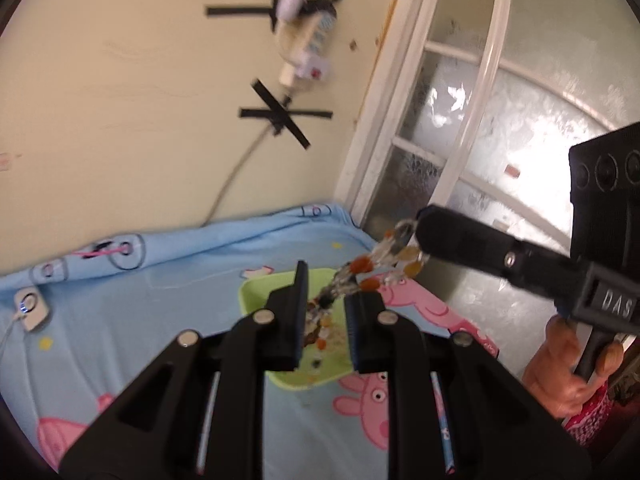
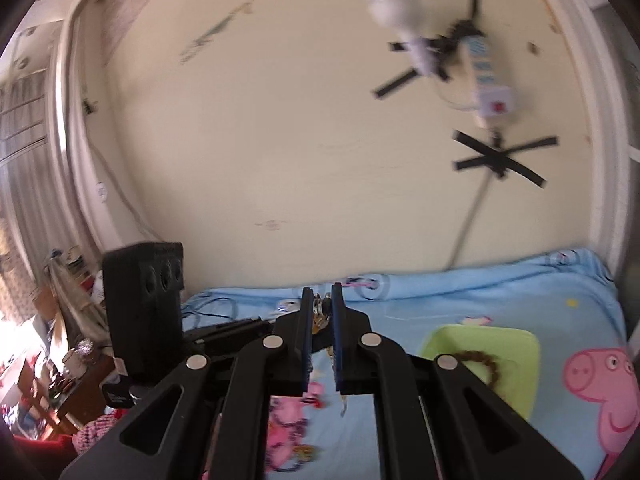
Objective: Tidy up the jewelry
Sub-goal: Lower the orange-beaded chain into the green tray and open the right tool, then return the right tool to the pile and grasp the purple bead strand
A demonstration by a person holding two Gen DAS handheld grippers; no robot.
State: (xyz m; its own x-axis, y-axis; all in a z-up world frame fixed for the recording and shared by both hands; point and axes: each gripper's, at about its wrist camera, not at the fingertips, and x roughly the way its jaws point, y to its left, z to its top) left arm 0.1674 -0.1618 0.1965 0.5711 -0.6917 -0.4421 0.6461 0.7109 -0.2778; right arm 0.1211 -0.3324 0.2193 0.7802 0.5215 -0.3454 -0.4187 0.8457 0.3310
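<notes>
Left and right wrist views, jewelry sorting under way. The right gripper (image 1: 420, 236) pinches one end of a beaded necklace (image 1: 372, 272), its fingers pressed nearly together on the strand (amber, orange and clear beads, blurred). The strand hangs down and away from the fingertips into the green tray (image 1: 256, 288), where its lower part lies piled between the fingers of the left gripper (image 1: 326, 316). The left gripper's fingers stand spread, above the tray and holding nothing. In the right wrist view the right gripper (image 2: 322, 312) shows beads caught between its fingers, and a green tray (image 2: 516, 364) holds a brown braided band (image 2: 486, 362). More jewelry (image 2: 292, 424), pink and multicoloured, lies loose on the blue cartoon bedsheet (image 2: 440, 300). Judged progress: partial; the necklace is only half deposited, and the loose pieces remain to be sorted
</notes>
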